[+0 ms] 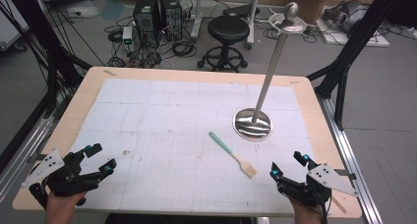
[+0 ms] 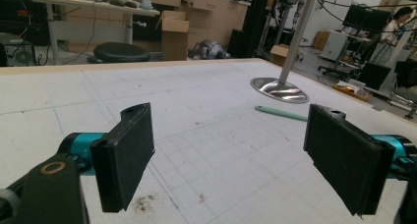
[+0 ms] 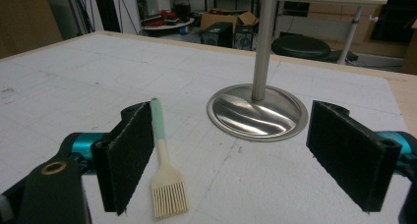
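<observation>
In the high view, the left gripper [image 1: 101, 159] and right gripper [image 1: 286, 166] rest low at the table's near corners, jaws spread and empty, and the brush [image 1: 232, 154] lies flat between them, nearer the right, its green handle pointing up-left and its bristles toward the near right. In the left gripper view, the handle [image 2: 280, 113] lies well ahead, beside the metal stand [image 2: 279, 89]. In the right gripper view, the brush sits just beside the left jaw, bristles nearest the camera.

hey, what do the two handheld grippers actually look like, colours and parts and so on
Both are black handheld frames. The left gripper and the right gripper each carry two flat, rectangular black jaw pads on teal-blue cylindrical mounts. Each has a grey three-cornered plate on top, dotted with small dark holes. In the left gripper view a brass-coloured ring sits in the black body. No sleeves are visible.
</observation>
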`<state>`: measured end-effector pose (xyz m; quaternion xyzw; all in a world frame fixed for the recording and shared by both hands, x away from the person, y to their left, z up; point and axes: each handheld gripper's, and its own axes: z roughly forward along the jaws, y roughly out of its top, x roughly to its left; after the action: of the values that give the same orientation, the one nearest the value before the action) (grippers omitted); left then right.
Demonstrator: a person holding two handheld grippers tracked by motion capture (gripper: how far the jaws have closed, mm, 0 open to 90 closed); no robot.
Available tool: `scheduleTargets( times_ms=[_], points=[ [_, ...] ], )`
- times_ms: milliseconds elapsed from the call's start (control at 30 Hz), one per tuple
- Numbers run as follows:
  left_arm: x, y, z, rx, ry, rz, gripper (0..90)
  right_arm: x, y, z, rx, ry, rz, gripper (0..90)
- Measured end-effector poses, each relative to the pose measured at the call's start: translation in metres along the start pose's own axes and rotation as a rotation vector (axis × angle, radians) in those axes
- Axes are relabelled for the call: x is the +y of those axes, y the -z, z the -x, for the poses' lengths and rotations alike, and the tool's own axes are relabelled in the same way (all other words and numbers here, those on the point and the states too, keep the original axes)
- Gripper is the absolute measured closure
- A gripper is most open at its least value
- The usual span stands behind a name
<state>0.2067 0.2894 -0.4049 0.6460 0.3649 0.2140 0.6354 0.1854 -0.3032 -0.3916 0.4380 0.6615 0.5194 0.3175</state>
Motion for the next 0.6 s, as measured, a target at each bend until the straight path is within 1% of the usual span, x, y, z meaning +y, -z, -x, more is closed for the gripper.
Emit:
scheduleTargets(
  times_ms=[100, 133, 233, 267, 400, 567, 600],
  points=[
    [-0.0001, -0.0007, -0.0001, -0.001, 0.001, -0.002, 19.8, -0.0005, -0.0001, 0.0002, -0.003, -0.002, 0.002, 18.0],
    [-0.0005, -0.0019, -0.0001, 0.001, 0.007, -0.001, 19.8, -0.0014, 0.0003, 0.0008, -0.013, -0.020, 0.006, 20.7],
    [-0.0008, -0.0029, -0.0004, 0.003, 0.009, -0.003, 20.0, -0.0022, 0.0003, 0.0019, -0.013, -0.026, 0.008, 22.3],
    [-0.0010, -0.0042, -0.0006, 0.004, 0.010, -0.006, 20.0, -0.0033, -0.0007, 0.0028, -0.015, -0.032, 0.000, 24.3],
    [-0.0015, -0.0032, 0.0001, -0.001, 0.003, -0.010, 20.2, -0.0034, -0.0022, 0.0017, -0.007, -0.032, -0.010, 24.4],
    [-0.0014, -0.0029, -0.0003, -0.002, 0.009, -0.006, 20.2, -0.0017, -0.0046, -0.0020, -0.005, -0.026, -0.001, 25.5],
    [-0.0014, -0.0038, -0.0005, -0.006, 0.007, -0.010, 20.2, -0.0013, -0.0085, -0.0033, 0.005, -0.015, -0.006, 28.8]
  ],
)
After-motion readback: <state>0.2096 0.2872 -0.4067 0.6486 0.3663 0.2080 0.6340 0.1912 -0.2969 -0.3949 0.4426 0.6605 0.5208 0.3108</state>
